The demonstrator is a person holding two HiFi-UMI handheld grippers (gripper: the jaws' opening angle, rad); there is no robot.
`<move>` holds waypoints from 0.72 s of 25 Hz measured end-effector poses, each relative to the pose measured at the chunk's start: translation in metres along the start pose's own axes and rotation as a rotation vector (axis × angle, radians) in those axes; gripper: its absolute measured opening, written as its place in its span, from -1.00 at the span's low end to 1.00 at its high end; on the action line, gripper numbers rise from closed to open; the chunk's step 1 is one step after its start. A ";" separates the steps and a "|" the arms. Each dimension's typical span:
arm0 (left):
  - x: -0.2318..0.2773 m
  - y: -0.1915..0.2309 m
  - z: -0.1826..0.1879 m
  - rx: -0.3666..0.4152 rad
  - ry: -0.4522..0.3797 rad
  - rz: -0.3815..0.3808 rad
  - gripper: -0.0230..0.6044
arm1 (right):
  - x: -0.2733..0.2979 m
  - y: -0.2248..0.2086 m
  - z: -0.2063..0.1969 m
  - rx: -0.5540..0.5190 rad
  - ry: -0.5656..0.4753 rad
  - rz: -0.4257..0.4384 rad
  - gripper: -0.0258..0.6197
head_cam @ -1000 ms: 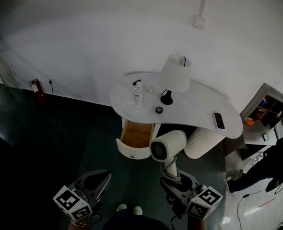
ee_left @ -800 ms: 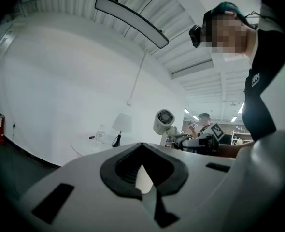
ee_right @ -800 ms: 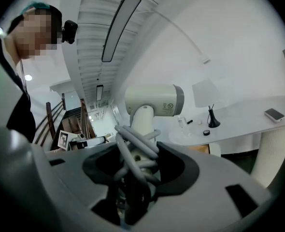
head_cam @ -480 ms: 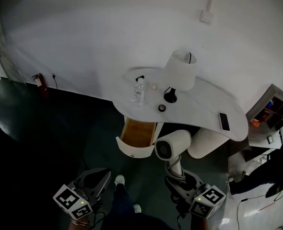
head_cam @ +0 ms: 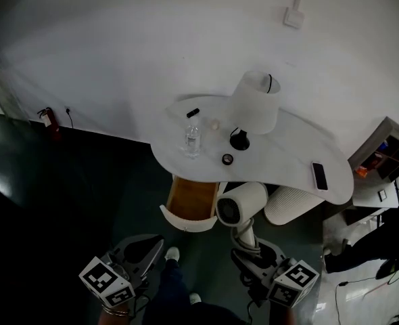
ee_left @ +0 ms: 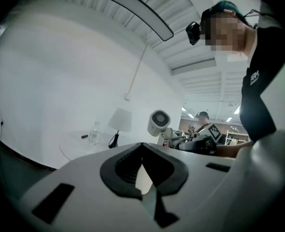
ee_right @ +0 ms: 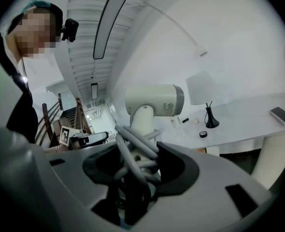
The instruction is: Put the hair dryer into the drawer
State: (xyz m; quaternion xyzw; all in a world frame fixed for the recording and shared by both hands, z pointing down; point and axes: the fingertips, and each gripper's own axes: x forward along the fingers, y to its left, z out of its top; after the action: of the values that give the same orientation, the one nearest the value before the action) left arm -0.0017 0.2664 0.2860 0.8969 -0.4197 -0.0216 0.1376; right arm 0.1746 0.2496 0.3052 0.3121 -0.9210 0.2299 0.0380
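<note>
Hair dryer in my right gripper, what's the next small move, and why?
Probably carry it a little left and forward, over the open drawer: the right gripper holds the hair dryer by its handle, and in the head view it sits right of the drawer, not yet above it.

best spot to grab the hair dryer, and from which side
Grip the hair dryer by its handle, from the bottom end, as the right gripper does: the handle is slim, the barrel looks too wide for the jaws.

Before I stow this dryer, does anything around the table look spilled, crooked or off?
Nothing stands out. The lamp and water bottle stand upright on the table, the drawer is open, and the hair dryer has its cord bundled up.
</note>
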 end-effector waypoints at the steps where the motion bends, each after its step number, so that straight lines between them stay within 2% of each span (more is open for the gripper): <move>1: 0.005 0.007 0.003 0.001 0.004 -0.005 -0.90 | 0.006 -0.004 0.003 0.000 -0.002 -0.002 -0.24; 5: 0.020 0.038 0.011 -0.002 0.032 -0.016 -0.90 | 0.033 -0.019 0.009 0.020 0.002 -0.016 -0.24; 9: 0.037 0.064 0.020 -0.011 0.059 -0.048 -0.90 | 0.061 -0.017 0.030 0.105 0.007 -0.015 -0.24; 13: 0.055 0.082 0.026 -0.038 0.087 -0.093 -0.90 | 0.078 -0.033 0.024 0.019 0.061 -0.034 -0.24; 18: 0.071 0.100 0.027 -0.056 0.098 -0.161 -0.90 | 0.100 -0.037 0.021 0.011 0.124 -0.063 -0.24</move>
State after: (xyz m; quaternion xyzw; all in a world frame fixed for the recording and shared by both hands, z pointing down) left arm -0.0346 0.1453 0.2916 0.9235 -0.3383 -0.0005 0.1810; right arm 0.1178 0.1590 0.3224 0.3264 -0.9053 0.2528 0.1005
